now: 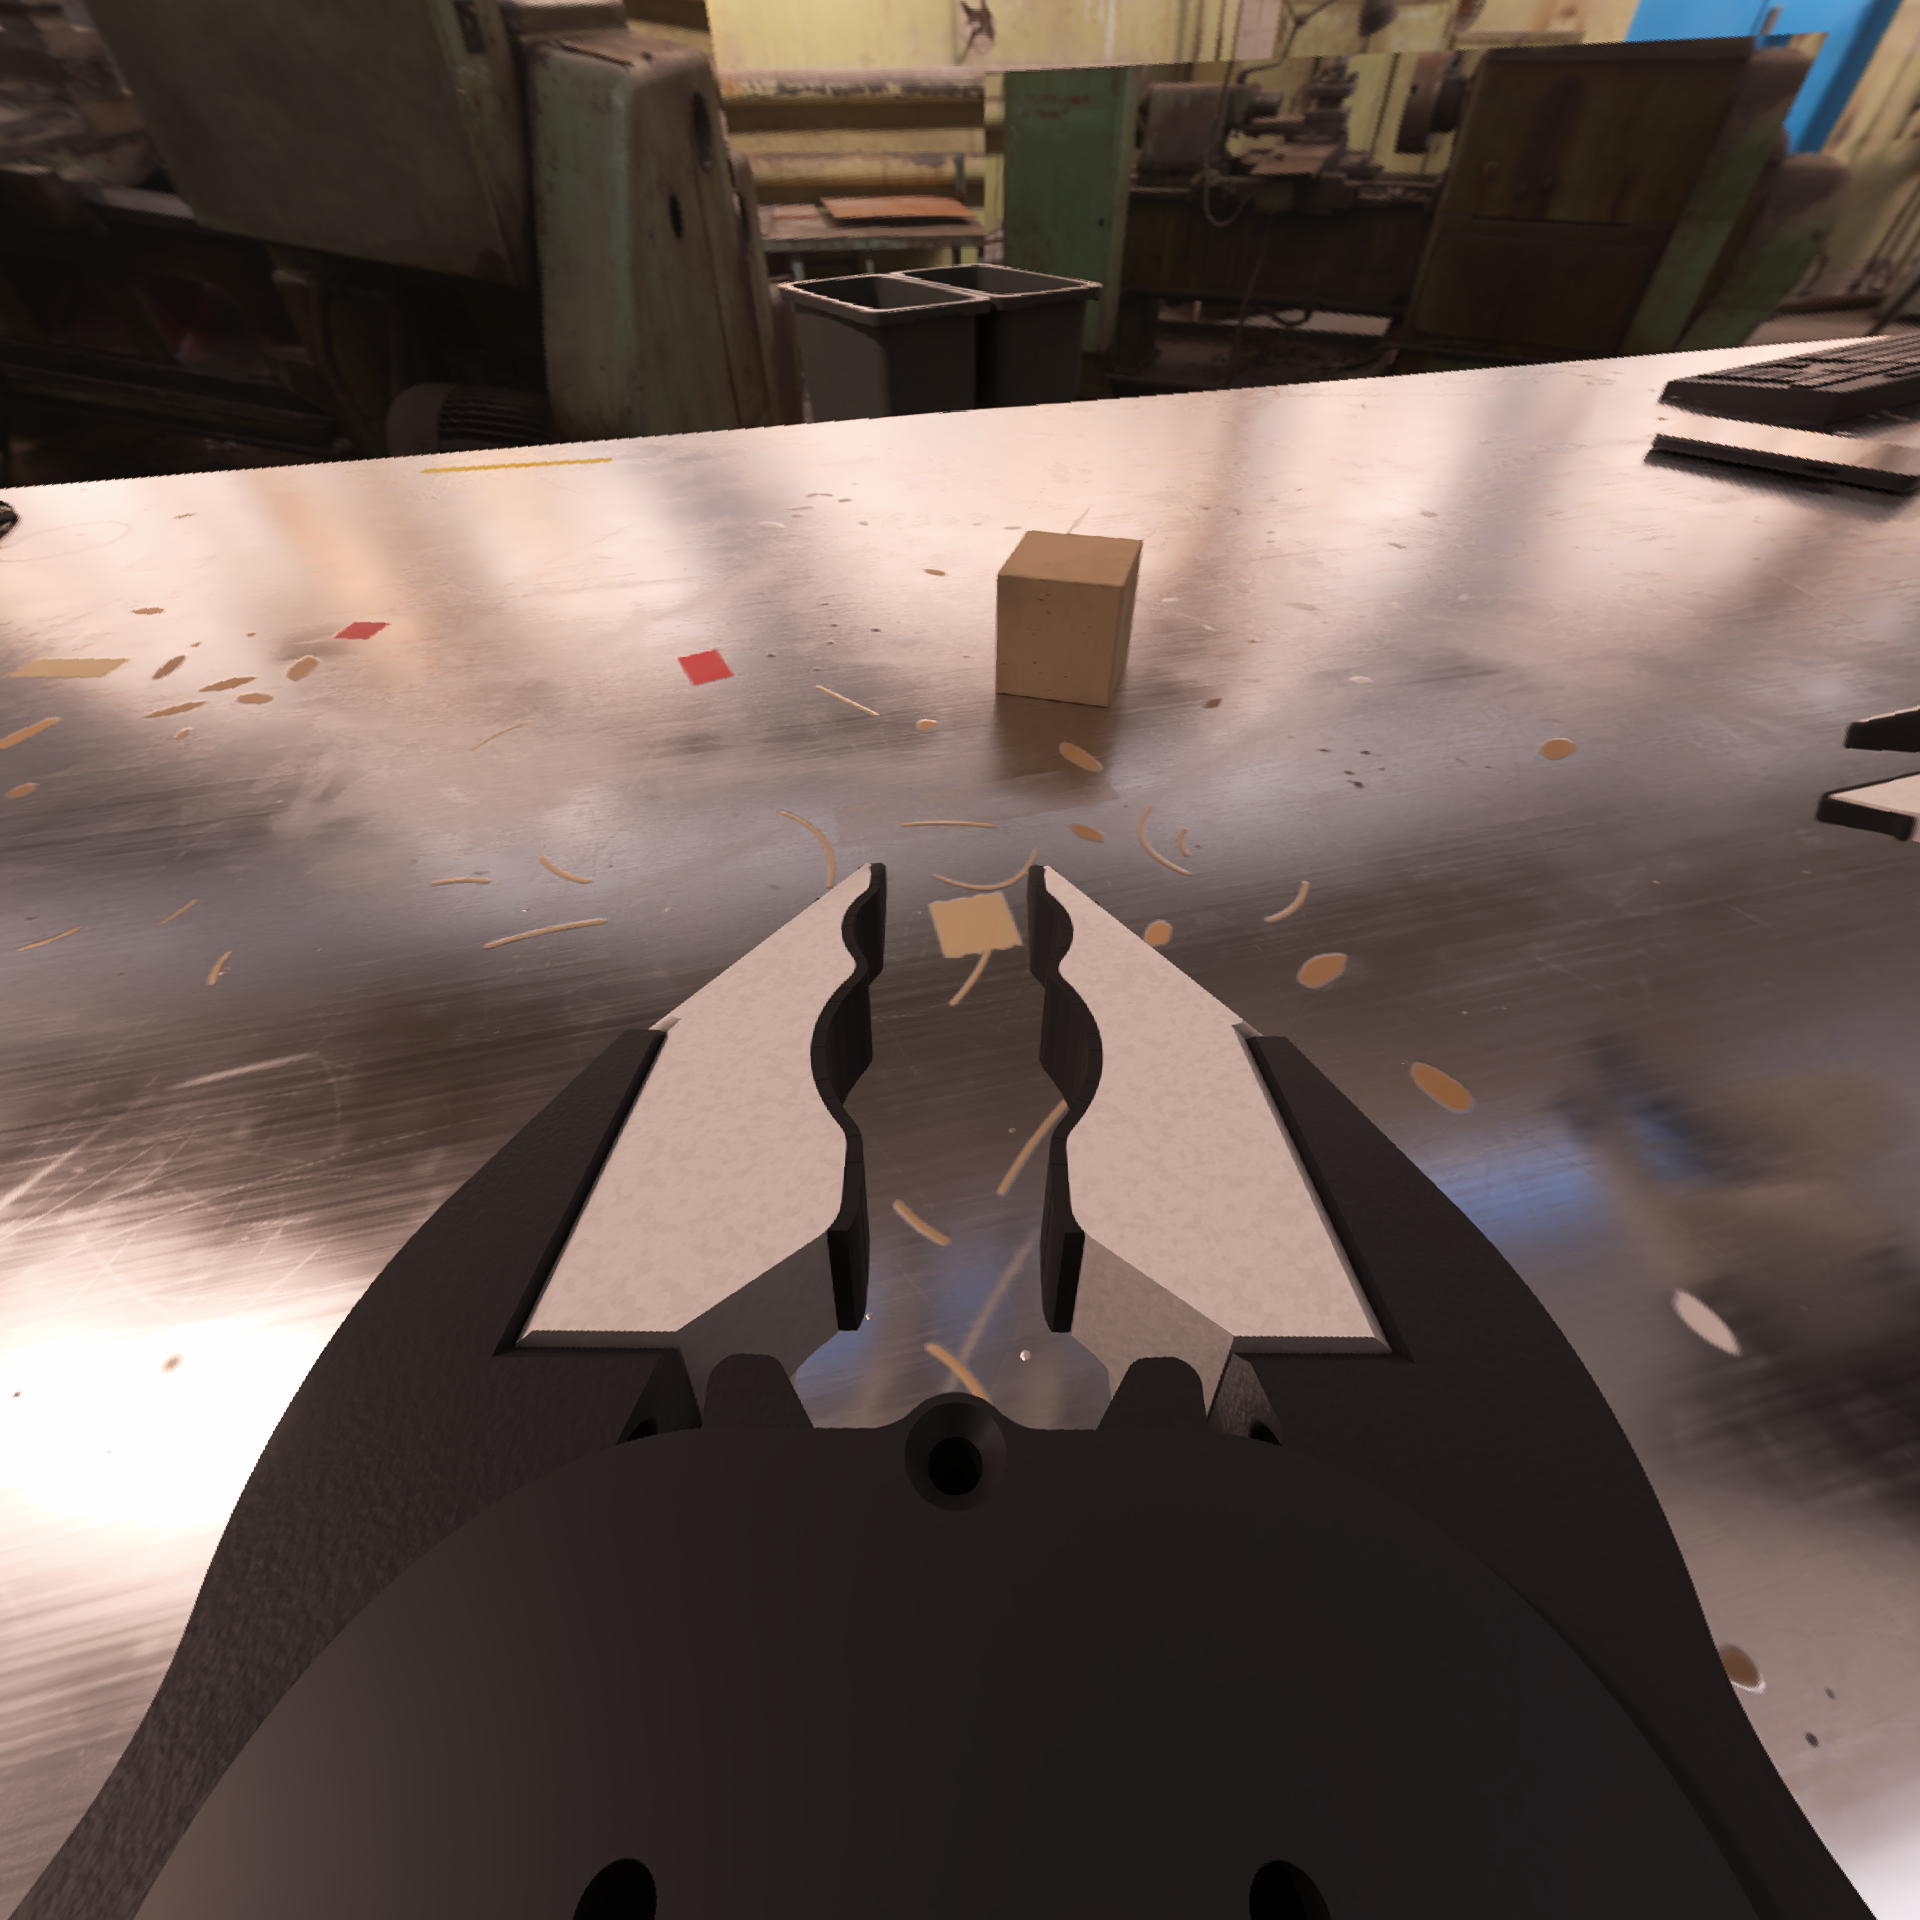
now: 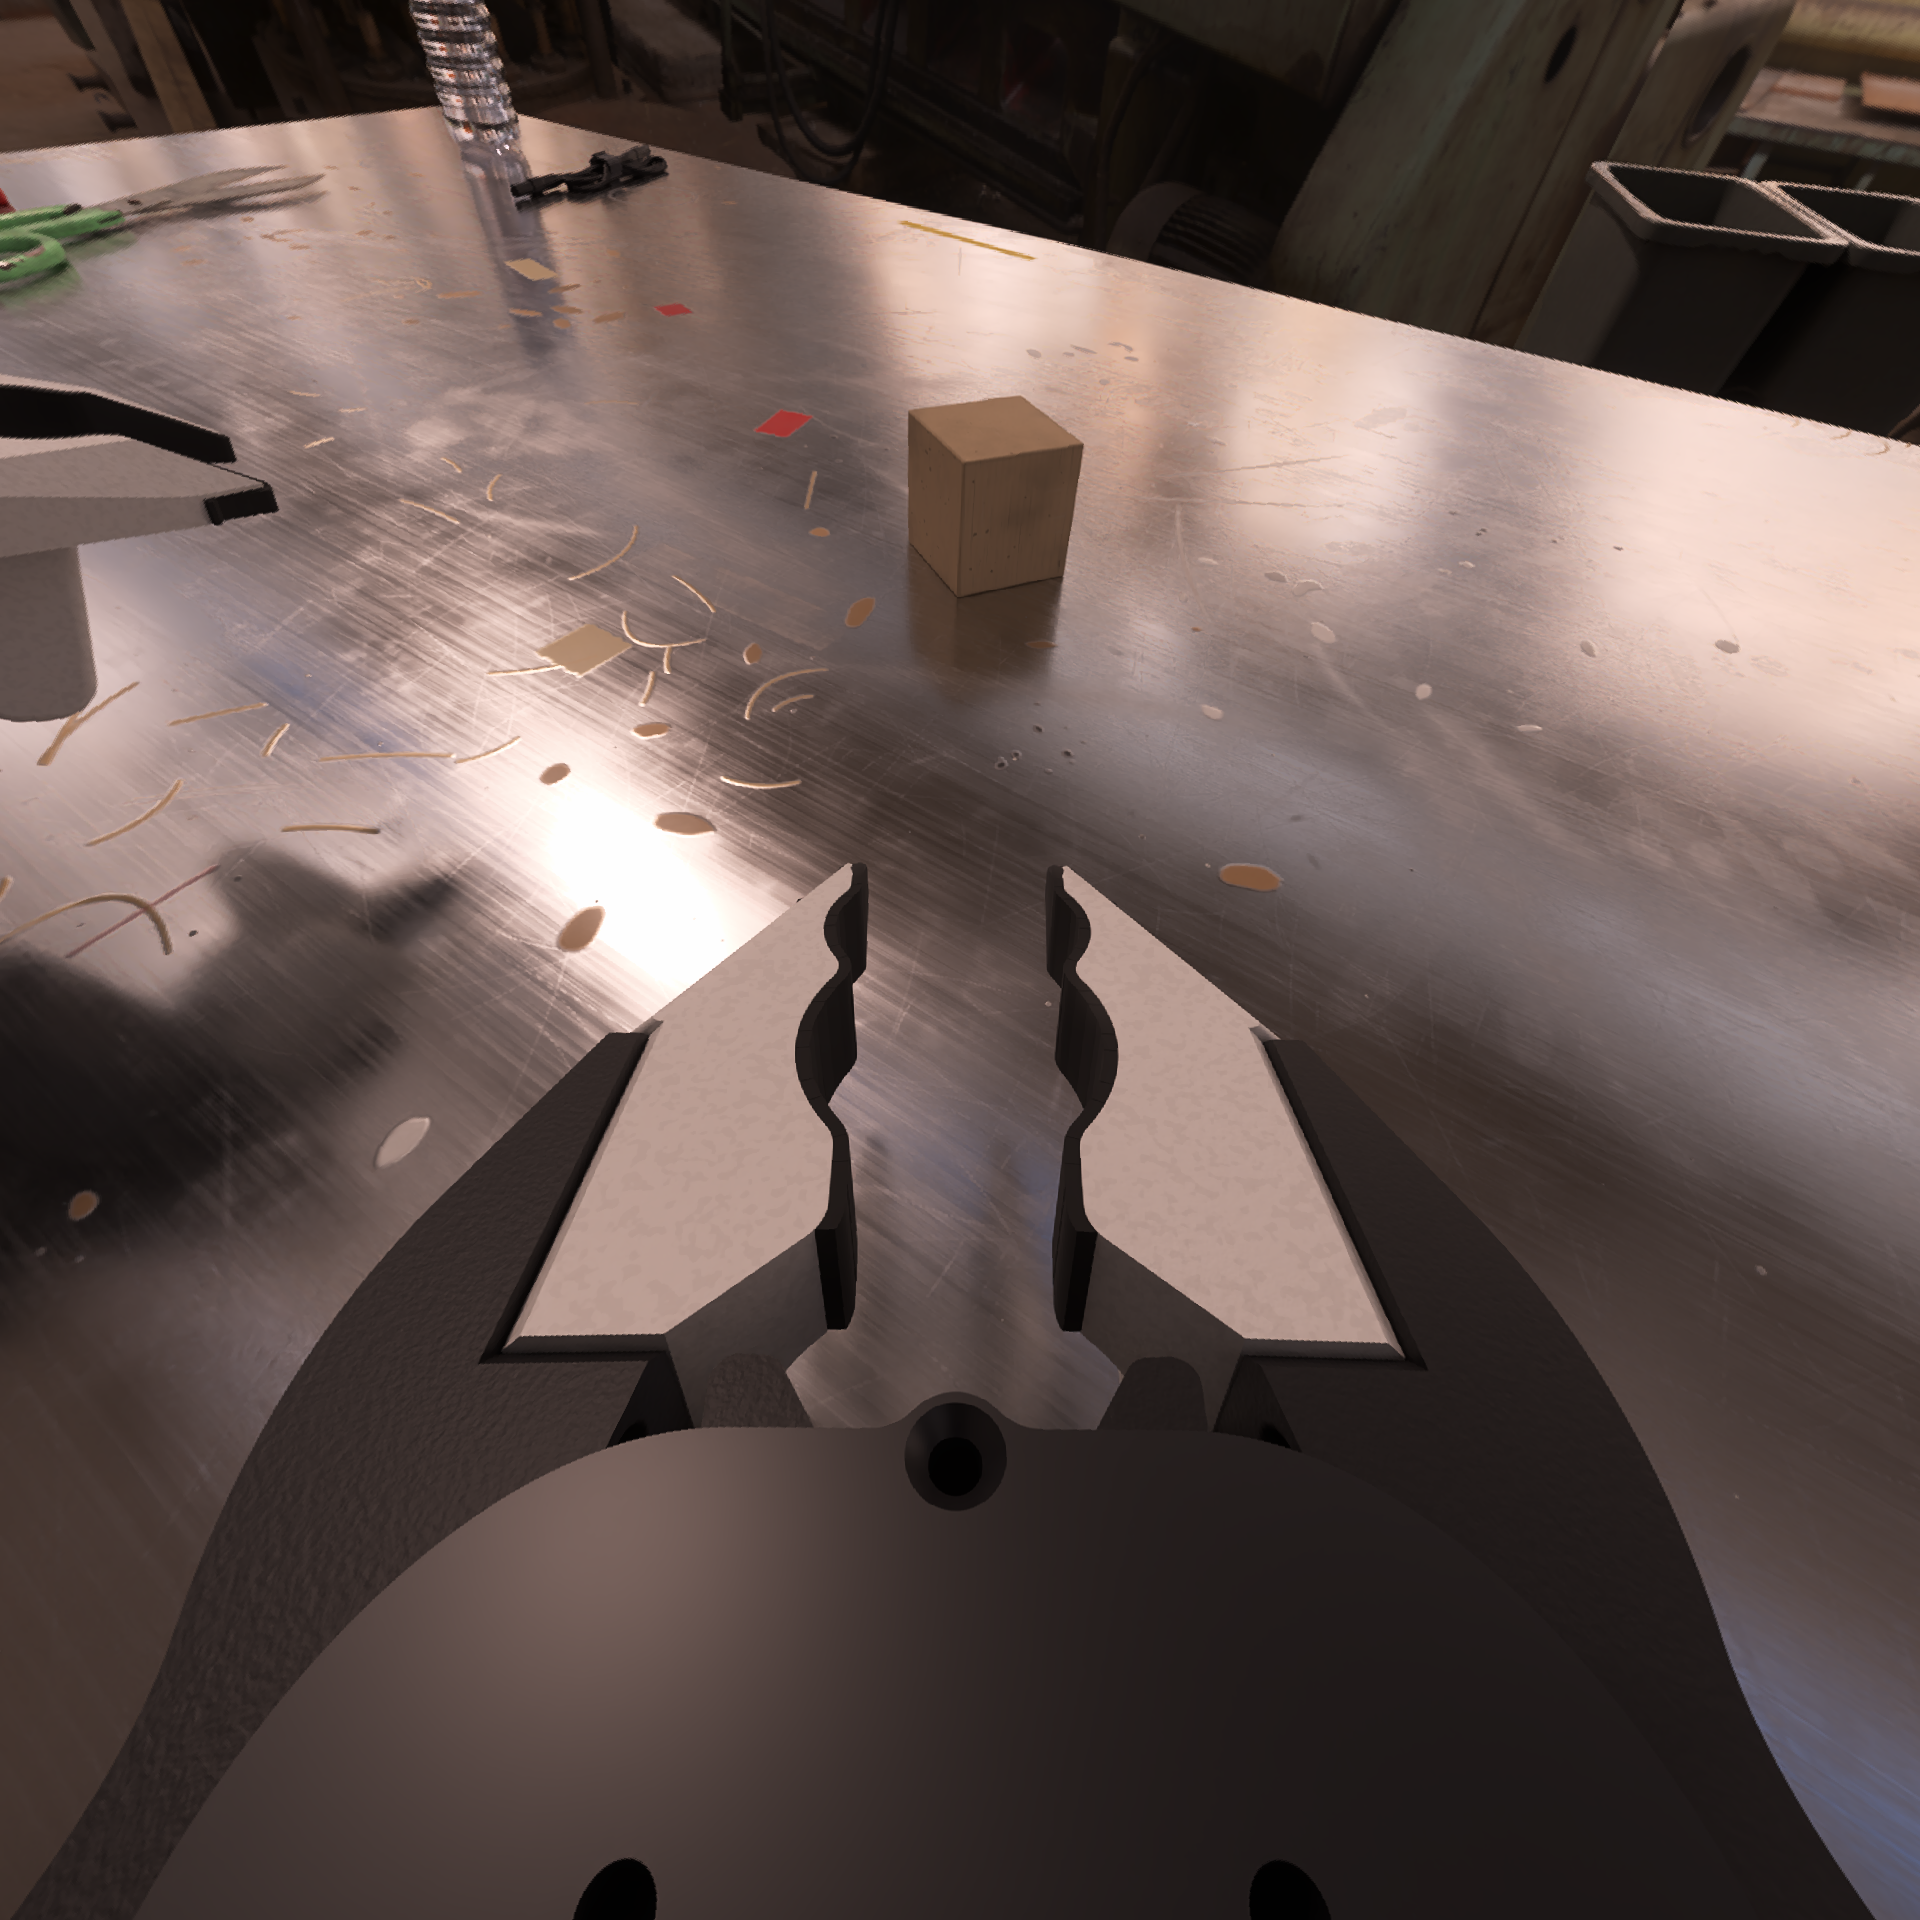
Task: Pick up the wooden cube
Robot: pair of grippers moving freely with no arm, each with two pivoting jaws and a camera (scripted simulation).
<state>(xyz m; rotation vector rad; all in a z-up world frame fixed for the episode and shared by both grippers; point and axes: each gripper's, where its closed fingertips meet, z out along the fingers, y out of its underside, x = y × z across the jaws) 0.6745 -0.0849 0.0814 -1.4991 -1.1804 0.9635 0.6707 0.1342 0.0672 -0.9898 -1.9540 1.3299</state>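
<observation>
1. White-faced and dark-edged, the left claw (image 1: pixel 956 883) hangs just above the surface (image 1: pixel 1455 582) with its jaws released, a narrow gap between them and nothing in it; through that gap a small tan paper scrap (image 1: pixel 971 925) and curled shavings show on the metal.
2. The right claw (image 2: pixel 954 883) is released too, its gap a little wider, and it grasps nothing; only bare scratched metal lies between its fingers.
3. The wooden cube (image 1: pixel 1065 618) stands flat on the surface, well ahead of both claws and apart from each. From the left claw it sits slightly right of the line of the fingers; from the right claw (image 1: pixel 1881 790), whose tips show at the right edge of the left wrist view, it lies nearly dead ahead, turned so that a vertical corner edge faces that claw.
4. Judged from this, the task is at the approach: neither claw touches the cube yet. The right claw seems better aimed, though gripping across a corner could let the cube twist, so squaring the jaws to two flat sides would help.
5. Farther out, red paper squares (image 1: pixel 704 667) lie left of the cube. Green-handled scissors (image 2: pixel 62 234), a clear bottle (image 2: pixel 473 83) and a black clip (image 2: pixel 592 171) sit far left; a dark keyboard (image 1: pixel 1808 390) sits far right. Two grey bins (image 1: pixel 935 332) stand beyond the far edge.
</observation>
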